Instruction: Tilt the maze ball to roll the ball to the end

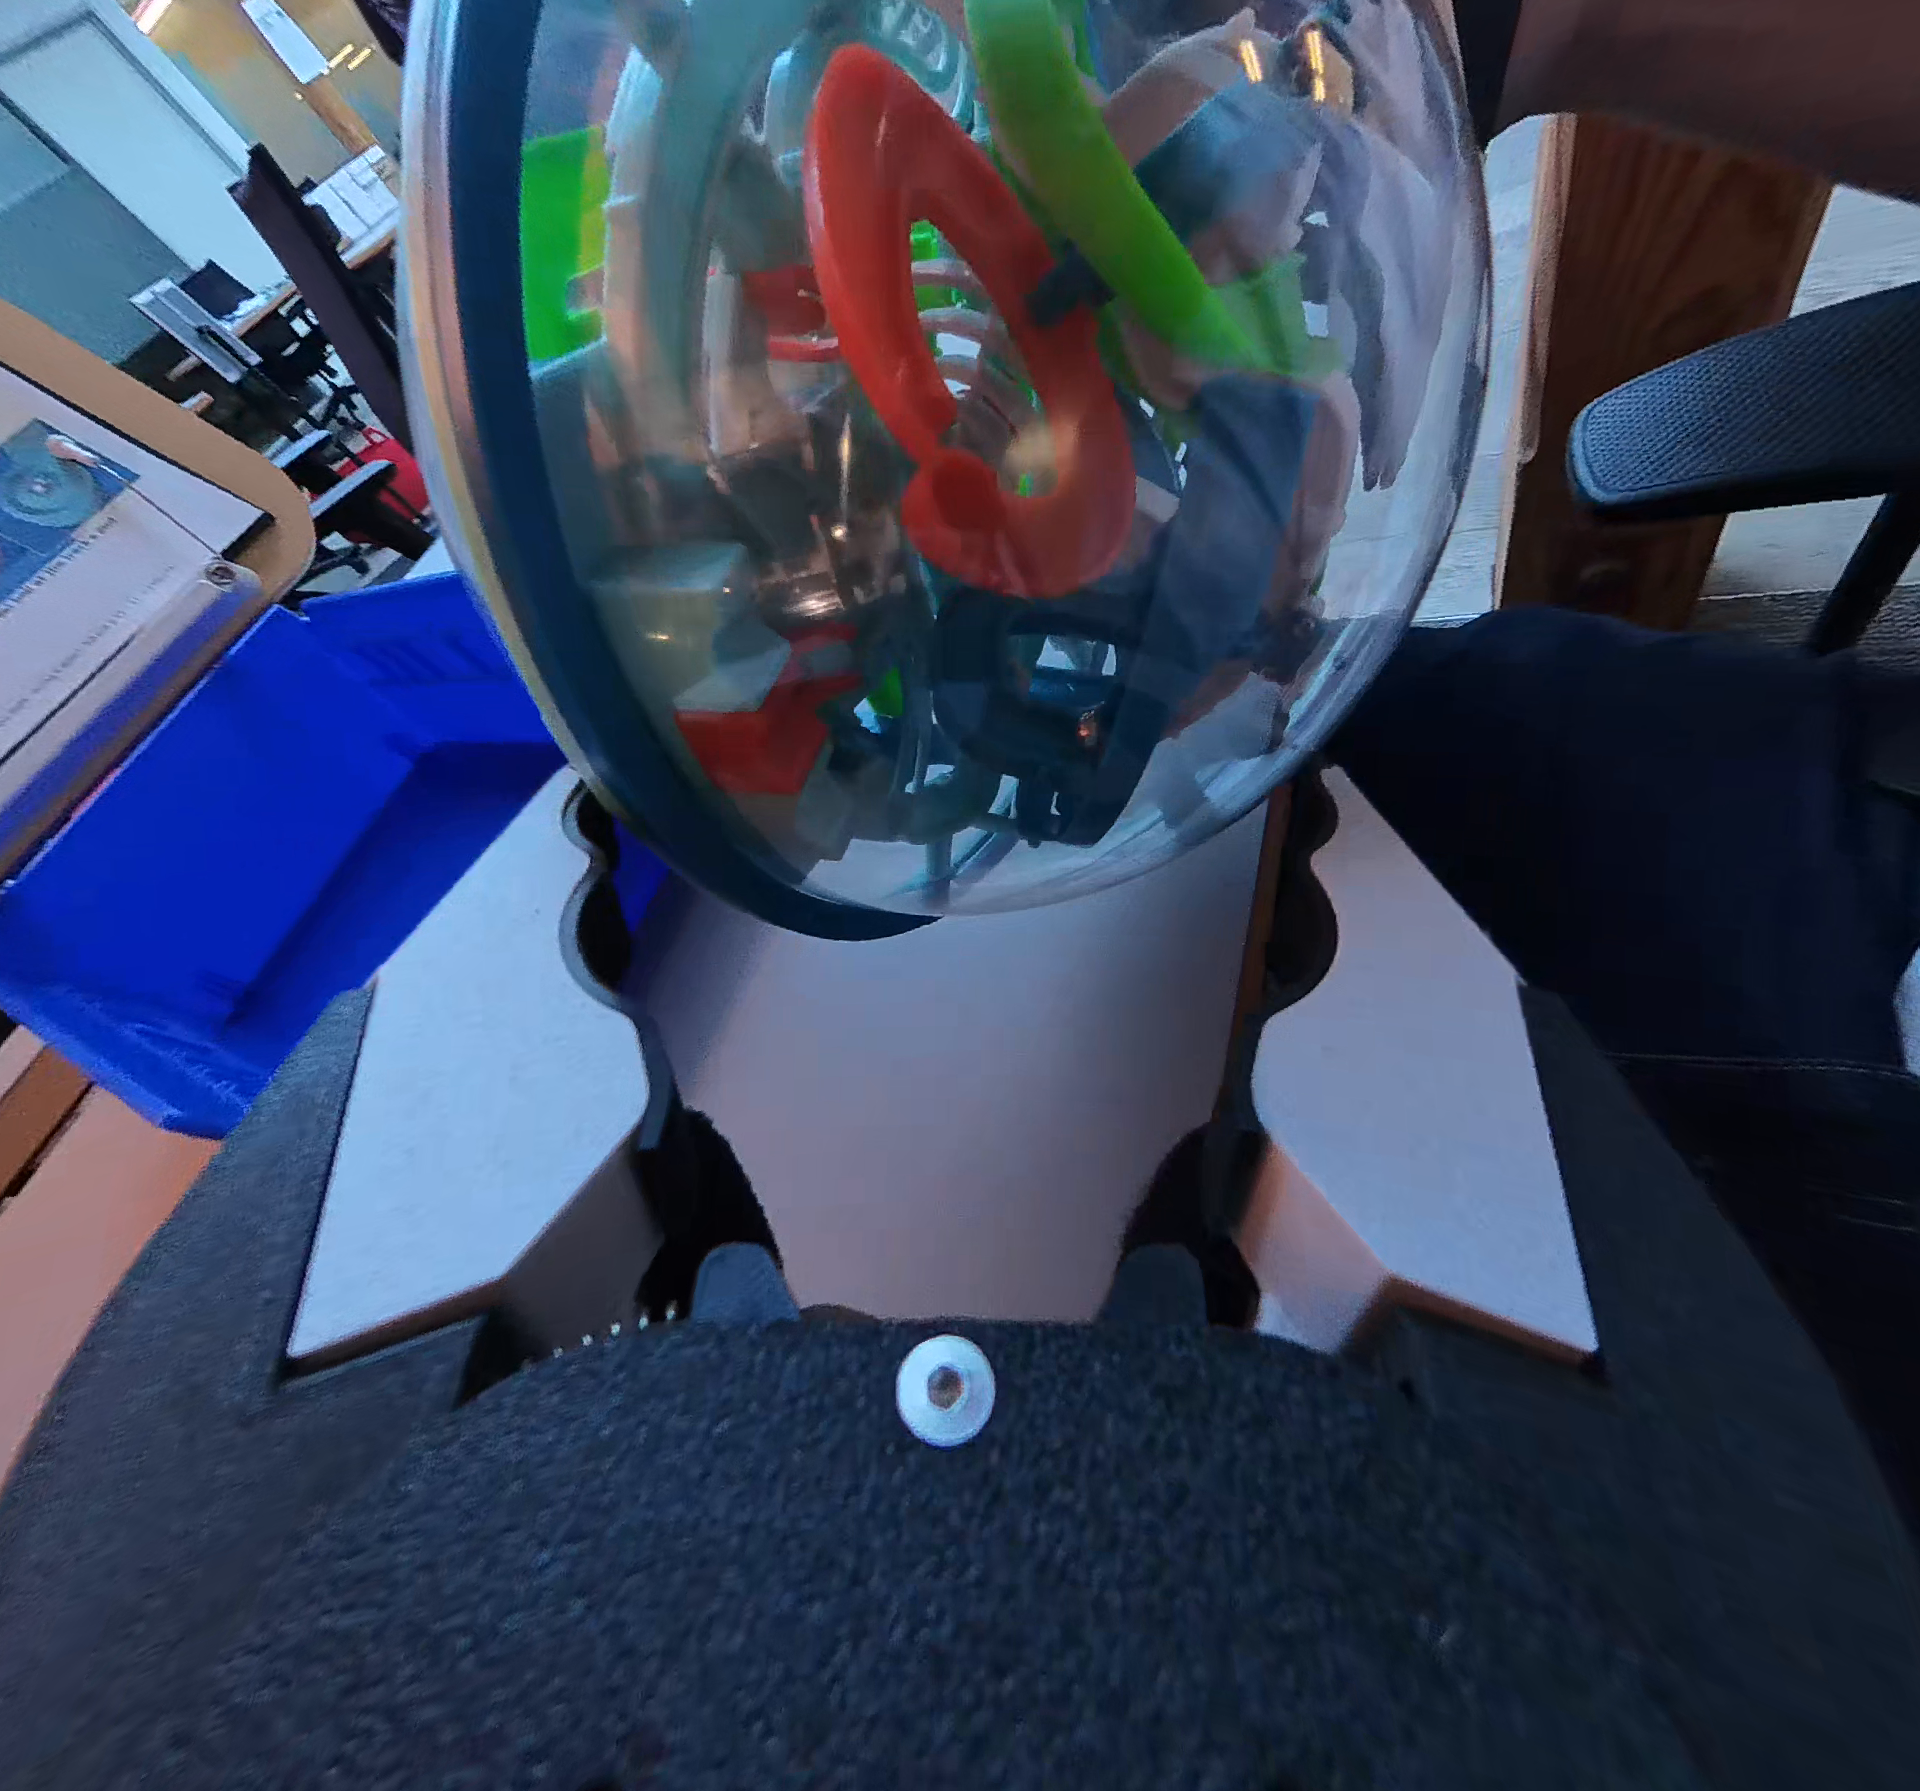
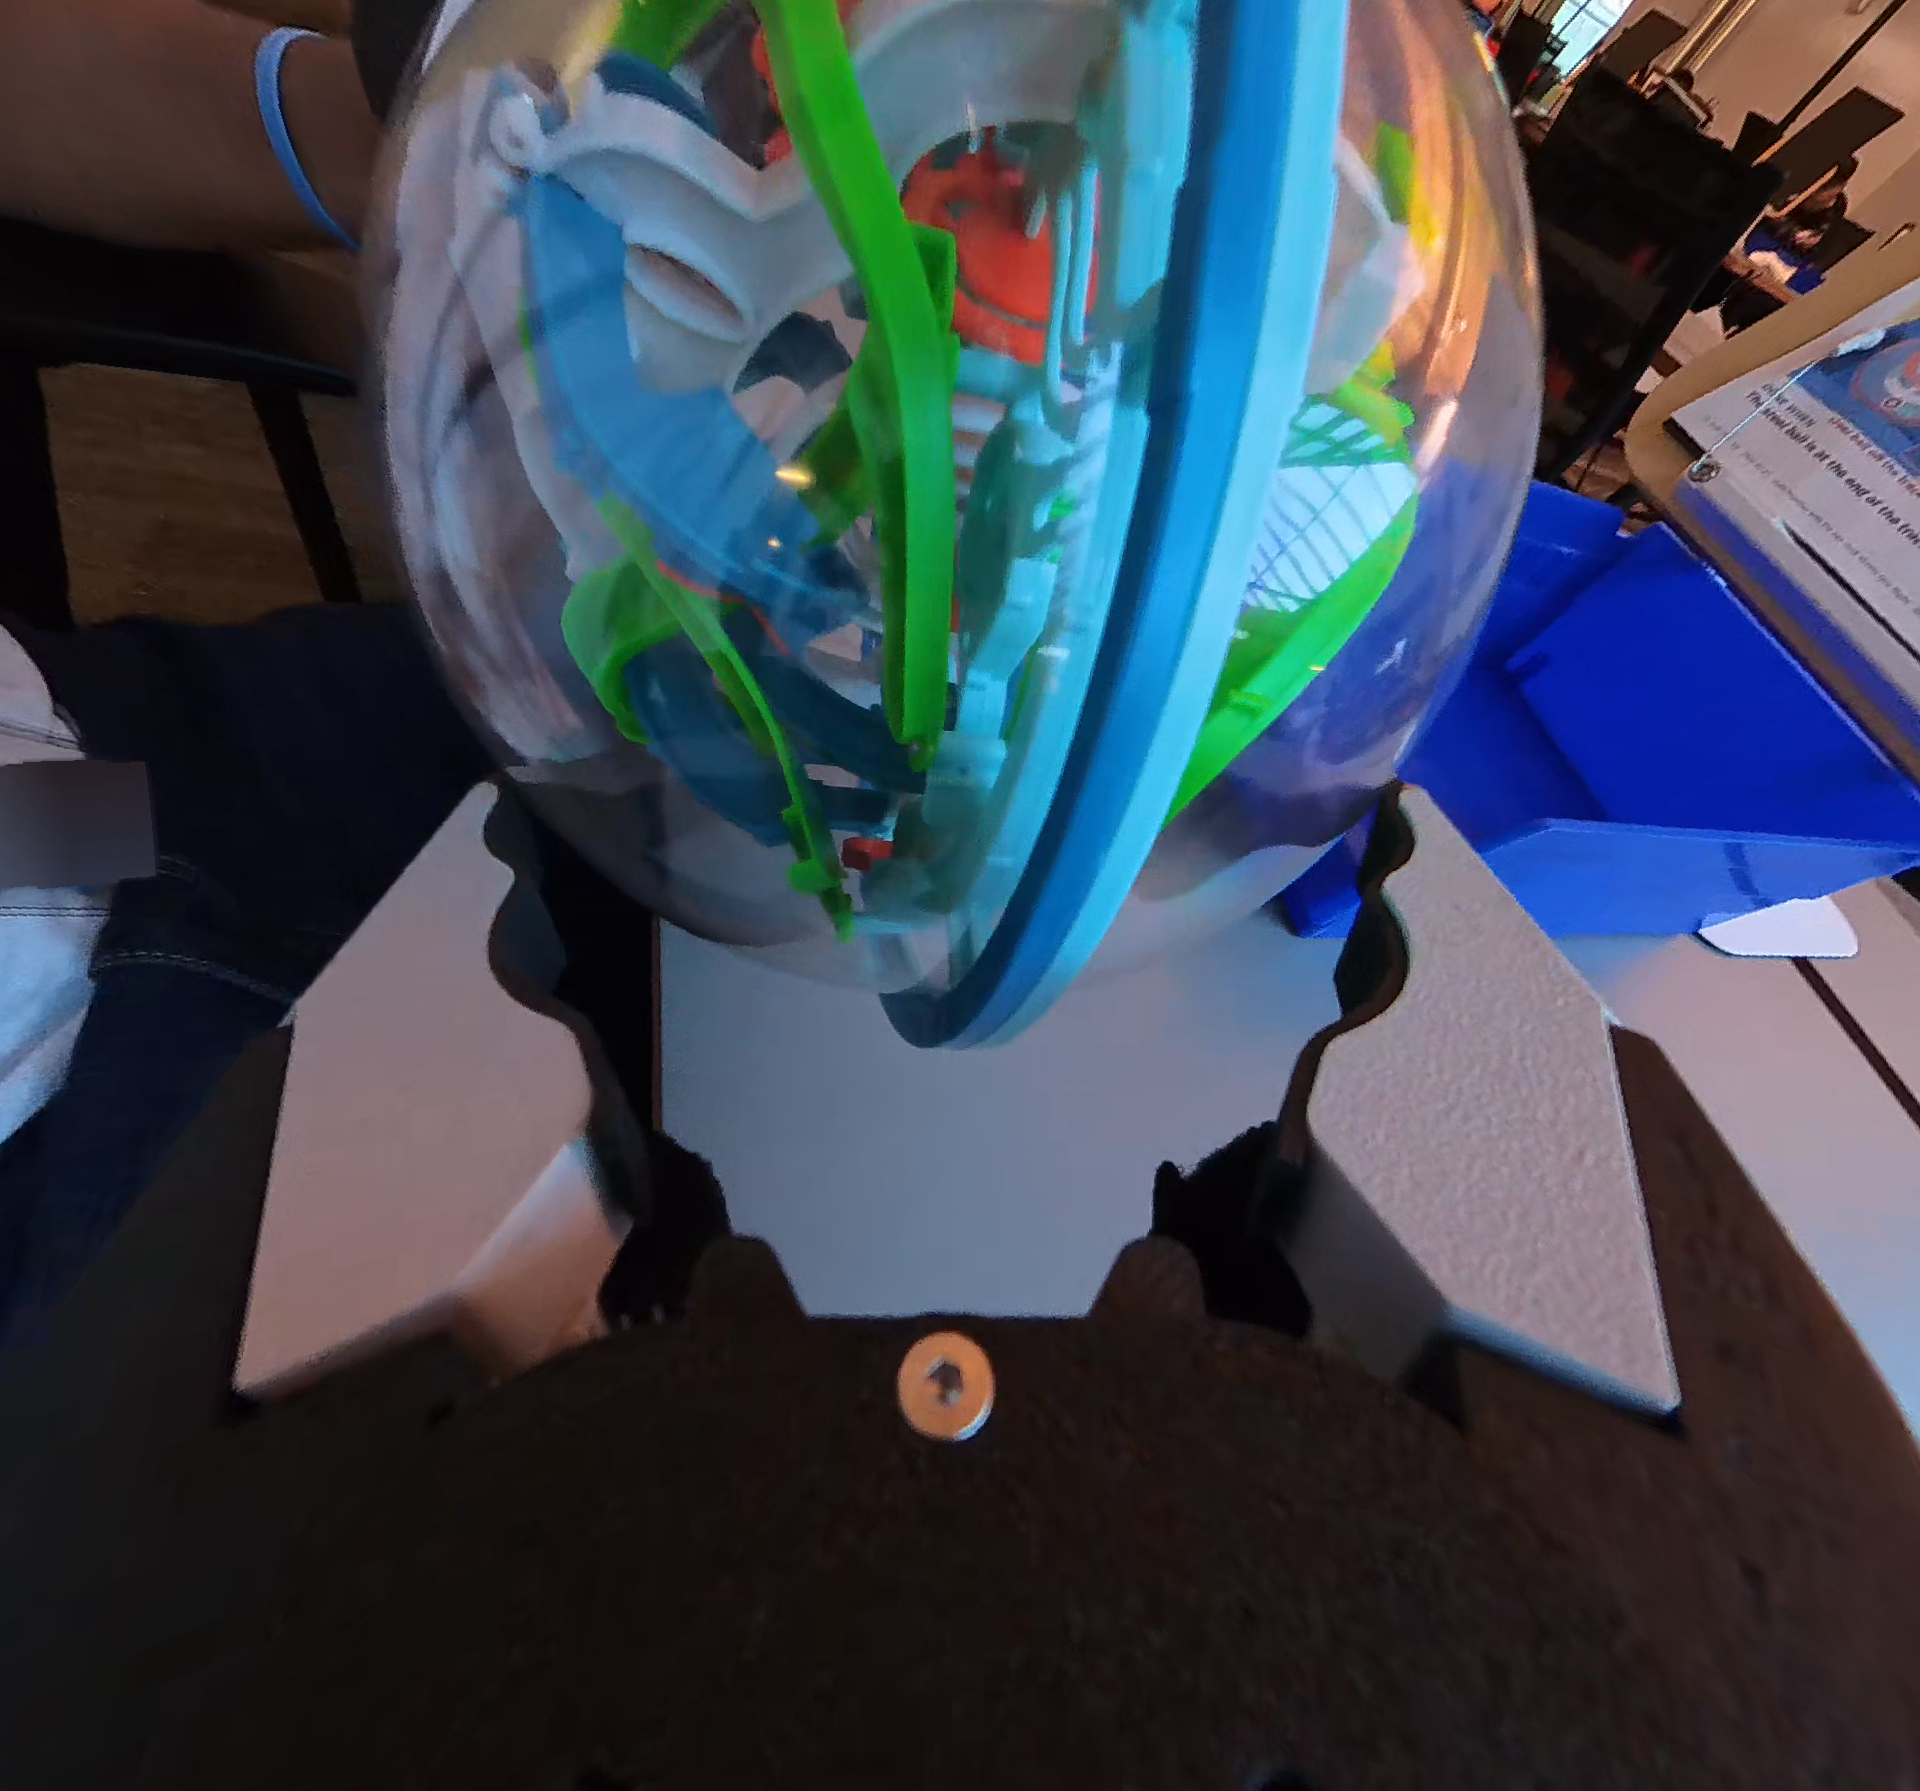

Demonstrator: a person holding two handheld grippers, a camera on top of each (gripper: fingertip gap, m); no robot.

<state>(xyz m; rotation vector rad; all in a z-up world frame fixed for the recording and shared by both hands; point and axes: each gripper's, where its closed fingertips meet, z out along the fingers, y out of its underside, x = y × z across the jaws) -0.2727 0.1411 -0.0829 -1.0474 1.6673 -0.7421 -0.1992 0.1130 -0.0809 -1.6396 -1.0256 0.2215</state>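
Here the maze ball (image 1: 935,391) sits up off the tabletop (image 2: 1714,1014), caught between the two tools: the left hand-held gripper (image 1: 940,868) has its pale, wavy-edged fingers (image 1: 468,1066) spread wide against the lower curve of the sphere, and the right hand-held gripper (image 2: 940,868) cradles the opposite side in the same wide stance. Neither pair is closed; they press on the shell from either side rather than pinch it.

The shell is clear, glossy plastic, split by a blue equator band (image 2: 1195,494) that runs steeply, near upright. Inside coil green strips (image 2: 894,391), a red looping track (image 1: 935,370) and pale grey ramps. I cannot make out the small ball within.

Close behind stands a blue plastic bin (image 1: 260,806), and beside it a board with a printed sheet (image 1: 94,578) under clear cover. A black mesh chair armrest (image 1: 1745,432) juts in on one side, and a person's forearm with a blue wristband (image 2: 301,131) shows beyond the sphere. Both gripper bodies are rough, grainy black.
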